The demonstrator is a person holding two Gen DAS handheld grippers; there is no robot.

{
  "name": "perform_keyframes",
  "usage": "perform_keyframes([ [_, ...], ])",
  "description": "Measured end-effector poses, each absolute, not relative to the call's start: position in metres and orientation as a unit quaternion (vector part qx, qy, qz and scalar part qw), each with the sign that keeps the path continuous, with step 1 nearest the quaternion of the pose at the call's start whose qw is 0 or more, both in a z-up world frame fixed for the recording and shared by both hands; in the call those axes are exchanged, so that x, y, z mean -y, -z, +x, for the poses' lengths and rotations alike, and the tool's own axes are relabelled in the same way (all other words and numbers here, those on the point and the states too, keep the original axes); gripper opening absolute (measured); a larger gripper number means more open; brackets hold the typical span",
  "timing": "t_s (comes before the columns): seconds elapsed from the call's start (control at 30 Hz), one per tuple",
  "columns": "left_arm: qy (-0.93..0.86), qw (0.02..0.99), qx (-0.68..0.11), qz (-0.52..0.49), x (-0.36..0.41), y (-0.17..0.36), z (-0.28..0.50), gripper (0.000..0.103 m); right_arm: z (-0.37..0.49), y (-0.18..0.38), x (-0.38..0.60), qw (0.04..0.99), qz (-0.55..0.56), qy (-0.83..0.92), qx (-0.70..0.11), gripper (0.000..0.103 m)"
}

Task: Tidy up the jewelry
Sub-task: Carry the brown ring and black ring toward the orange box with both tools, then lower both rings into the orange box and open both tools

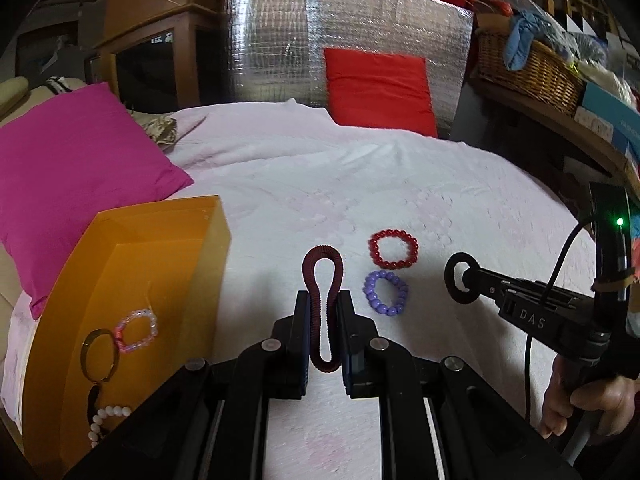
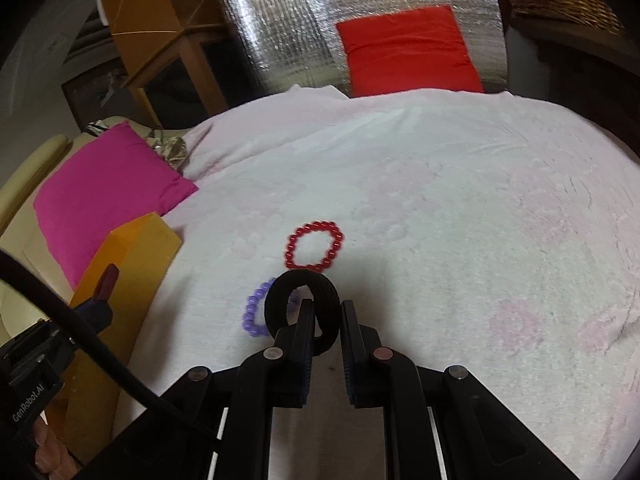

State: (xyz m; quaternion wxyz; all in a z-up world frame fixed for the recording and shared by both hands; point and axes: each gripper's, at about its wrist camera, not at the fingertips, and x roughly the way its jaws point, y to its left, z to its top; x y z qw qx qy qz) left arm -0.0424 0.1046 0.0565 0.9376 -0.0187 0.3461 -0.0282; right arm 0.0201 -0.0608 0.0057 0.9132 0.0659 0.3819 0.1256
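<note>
My left gripper [image 1: 323, 300] is shut on a dark red ribbed bracelet [image 1: 323, 276], squeezed into a long loop above the bed. My right gripper [image 2: 327, 308] is shut on a black ring-shaped bracelet [image 2: 298, 308]; it also shows in the left wrist view [image 1: 462, 284]. A red bead bracelet [image 1: 393, 249] [image 2: 315, 245] and a purple bead bracelet [image 1: 385, 292] [image 2: 253, 314] lie on the pale pink bedspread [image 1: 360, 168]. The orange box [image 1: 140, 280] at the left holds a pink bead bracelet [image 1: 136, 330], a gold ring [image 1: 100, 354] and white beads [image 1: 106, 420].
A magenta pillow [image 1: 72, 160] lies behind the box. A red cushion [image 1: 378, 88] leans on a silver foil panel [image 1: 272, 40] at the bed's far end. A wicker basket [image 1: 528, 68] sits on a shelf at the right. A wooden cabinet [image 1: 152, 40] stands far left.
</note>
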Motion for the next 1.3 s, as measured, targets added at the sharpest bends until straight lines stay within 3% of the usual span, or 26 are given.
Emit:
perform_keyframes([
  [0.33,0.000,0.942,-0.329,-0.065,-0.146,-0.064,-0.057,0.013,0.011,-0.008,0.025,0.917,0.055,-0.160,-0.361,0.014],
  [0.9,-0.112,0.922,-0.317,-0.193,-0.282,-0.055,-0.065,0.013,0.011,0.008,-0.039,0.902,0.031,-0.226,-0.366,0.014],
  [1.3,-0.103,0.907,-0.356,-0.200,-0.301,-0.028,-0.020,0.013,-0.007,0.013,-0.072,0.893,0.015,-0.270,-0.359,0.014],
])
